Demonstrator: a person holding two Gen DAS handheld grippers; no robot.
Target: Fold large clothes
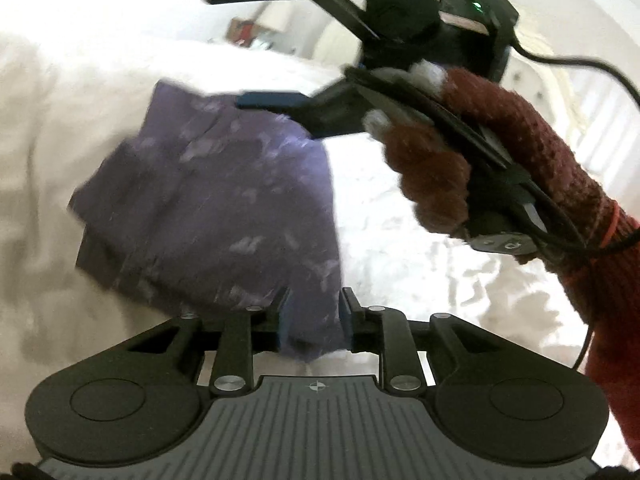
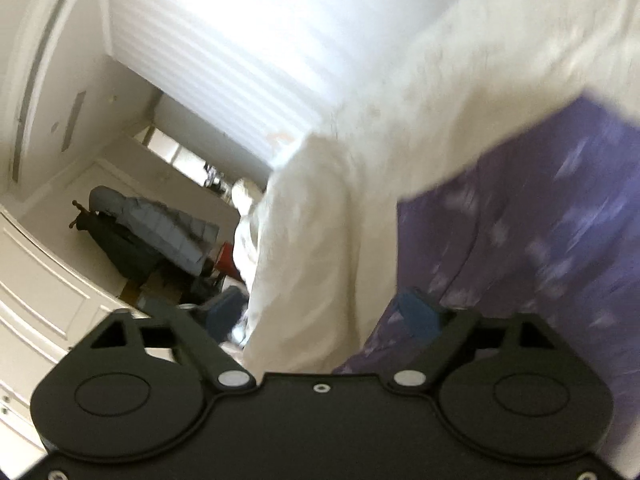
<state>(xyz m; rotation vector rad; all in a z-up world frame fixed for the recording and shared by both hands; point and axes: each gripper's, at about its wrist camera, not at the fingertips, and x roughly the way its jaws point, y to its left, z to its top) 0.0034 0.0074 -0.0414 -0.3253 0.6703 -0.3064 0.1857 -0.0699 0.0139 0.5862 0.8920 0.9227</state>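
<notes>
**Ana:** Left wrist view, from the left edge: pale bedding, then the purple patterned garment lying on it in a partly folded block, blurred by motion. What did you make of the grip?

**Ben:** The left gripper was clamped on the garment's near edge; cloth filled the narrow gap between its blue-padded fingers. Further right, the right gripper hung above the cloth in a red-gloved hand, its fingers spread wide apart with nothing between them.

**Ana:** And the right wrist view?

**Ben:** Room and door on the left, a white cover in the middle, the garment on the right, close against that gripper's right finger (touching or only beside it, I could not tell).

**Ana:** So a fold was under way, I'd judge.

**Ben:** Likely. To do it well, I would have had the free tool take the matching corner before anything was carried over, keep the edge taut between both tools, and lay it flush on the layer beneath, so no slack bunched up.
</notes>
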